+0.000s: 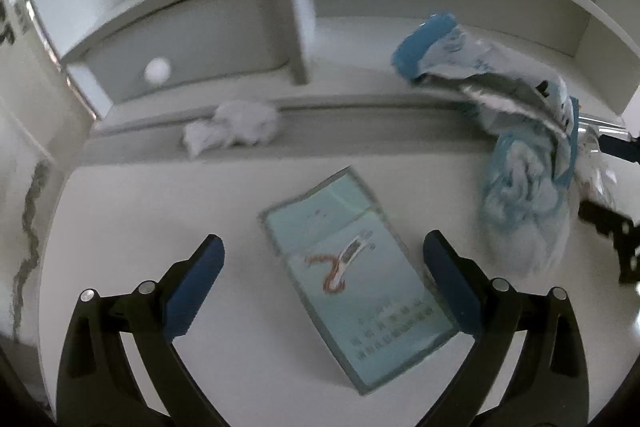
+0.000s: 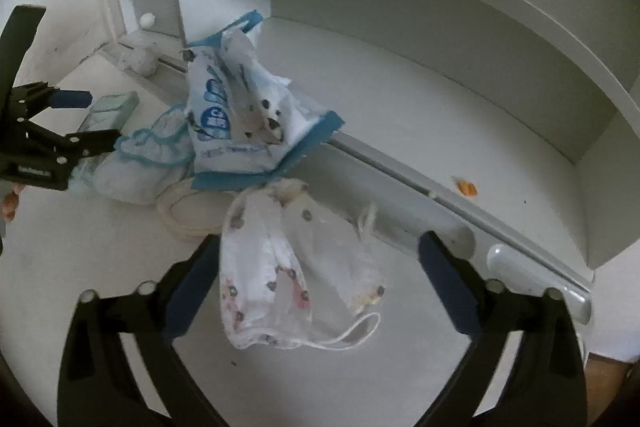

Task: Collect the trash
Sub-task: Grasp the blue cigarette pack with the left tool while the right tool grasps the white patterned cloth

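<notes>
Lying loose: one packet (image 1: 356, 279), two wrappers (image 2: 236, 123), one tissue (image 1: 236, 127)

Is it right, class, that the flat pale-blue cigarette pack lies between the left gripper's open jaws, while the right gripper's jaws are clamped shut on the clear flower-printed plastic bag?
Not quite. In the right wrist view the right gripper stands open around the clear flower-printed plastic bag, not clamped on it. The flat pale-blue cigarette pack does lie between the left gripper's open jaws.

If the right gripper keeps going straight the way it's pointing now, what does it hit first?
Most likely the crumpled white printed bag. It lies on the white desk between the open fingers of the right gripper, which do not press on it. Depth is hard to judge through the fisheye.
</notes>
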Motion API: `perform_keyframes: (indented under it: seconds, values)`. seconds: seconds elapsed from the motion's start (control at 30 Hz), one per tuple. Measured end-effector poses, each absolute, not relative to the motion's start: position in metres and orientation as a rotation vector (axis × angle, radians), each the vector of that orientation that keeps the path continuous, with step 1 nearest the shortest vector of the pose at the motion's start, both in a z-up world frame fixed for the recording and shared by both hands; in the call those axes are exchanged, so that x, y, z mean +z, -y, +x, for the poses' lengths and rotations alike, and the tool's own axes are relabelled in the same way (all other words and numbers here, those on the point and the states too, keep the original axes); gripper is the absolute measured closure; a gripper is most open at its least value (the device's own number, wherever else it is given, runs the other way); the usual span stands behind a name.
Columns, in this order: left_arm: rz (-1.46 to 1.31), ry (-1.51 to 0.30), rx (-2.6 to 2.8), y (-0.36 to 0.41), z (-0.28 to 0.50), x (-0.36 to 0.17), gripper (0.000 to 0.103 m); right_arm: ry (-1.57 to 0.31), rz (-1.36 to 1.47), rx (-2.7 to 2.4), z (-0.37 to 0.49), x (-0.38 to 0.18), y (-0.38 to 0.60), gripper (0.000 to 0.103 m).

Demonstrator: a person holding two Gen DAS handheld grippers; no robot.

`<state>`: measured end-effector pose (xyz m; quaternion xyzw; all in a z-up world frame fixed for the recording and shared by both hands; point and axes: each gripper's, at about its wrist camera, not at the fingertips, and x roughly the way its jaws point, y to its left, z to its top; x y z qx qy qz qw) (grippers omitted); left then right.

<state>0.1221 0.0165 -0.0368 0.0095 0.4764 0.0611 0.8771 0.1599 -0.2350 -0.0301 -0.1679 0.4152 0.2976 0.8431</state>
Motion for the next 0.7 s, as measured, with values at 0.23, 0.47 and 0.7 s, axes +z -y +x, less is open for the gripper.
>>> perform_keyframes:
  seconds: [0.23, 0.47, 0.7]
  values:
    - [-0.006, -0.975, 0.051, -0.028, 0.103, -0.032, 0.041, -0.934, -0.282, 0.652, 0.153, -0.024, 0.234, 0.079]
    - [-0.007, -0.949, -0.007, -0.019, 0.093, -0.023, 0.043, -0.915, -0.237, 0.601, 0.137, -0.005, 0.246, 0.084]
    - [0.002, -0.911, -0.047, 0.001, 0.073, -0.003, 0.043, -0.911, -0.238, 0.565, 0.113, 0.002, 0.261, 0.084]
